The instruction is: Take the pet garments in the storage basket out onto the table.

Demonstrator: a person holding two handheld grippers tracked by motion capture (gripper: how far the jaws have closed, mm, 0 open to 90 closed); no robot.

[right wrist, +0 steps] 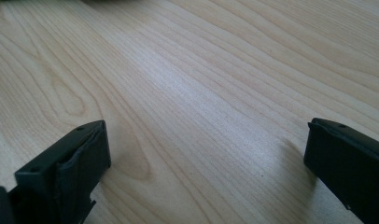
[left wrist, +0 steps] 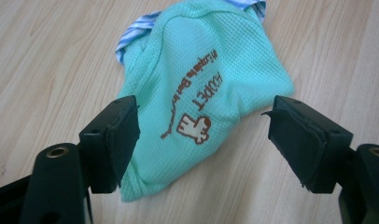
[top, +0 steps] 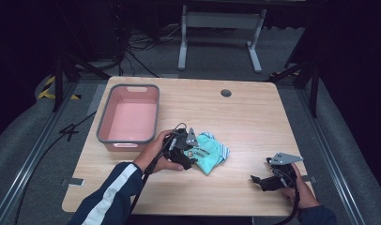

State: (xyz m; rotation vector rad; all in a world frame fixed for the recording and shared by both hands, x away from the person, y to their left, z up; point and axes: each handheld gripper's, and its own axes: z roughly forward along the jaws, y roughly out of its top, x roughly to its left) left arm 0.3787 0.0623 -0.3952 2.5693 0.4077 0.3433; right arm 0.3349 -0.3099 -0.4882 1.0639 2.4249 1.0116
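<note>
Left gripper (left wrist: 201, 140) stood with its jaws spread wide around the near end of a mint-green mesh garment (left wrist: 211, 88), which lay crumpled on the wooden table (top: 254, 117) near its middle, a blue-striped edge showing at its far side. Right gripper (right wrist: 206, 154) rested well apart near the table's front right, jaws wide over bare wood. A pink basin (top: 104, 123) sat to the left.

Mint mesh-knit cloth garment (left wrist: 211, 70), matt; pale wood-grain worktop (right wrist: 201, 84), smooth satin; matt black gripper pads (left wrist: 114, 140); pink plastic tub (top: 130, 115).
</note>
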